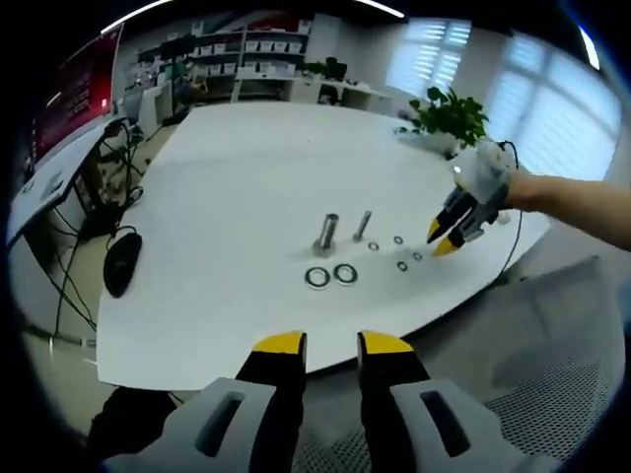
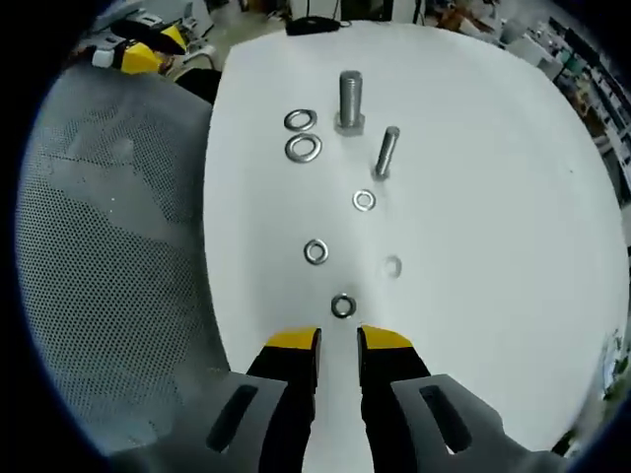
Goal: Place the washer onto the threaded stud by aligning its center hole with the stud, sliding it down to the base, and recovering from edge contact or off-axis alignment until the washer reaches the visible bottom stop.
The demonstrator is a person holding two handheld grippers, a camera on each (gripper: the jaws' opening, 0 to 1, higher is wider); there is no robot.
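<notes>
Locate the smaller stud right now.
In the right gripper view, the smaller stud stands upright on the white table, just right of the larger stud, with a small washer lying just below it.

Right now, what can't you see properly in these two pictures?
- Threads on the big bolt and small bolt: too small in the left gripper view.
- One small washer: faint and blurred in the right gripper view.
- Shelves at the back: too far to read in the left gripper view.
- Black mouse: cut off by the top edge in the right gripper view.
- Right gripper: too small to judge its jaws in the left gripper view.
</notes>
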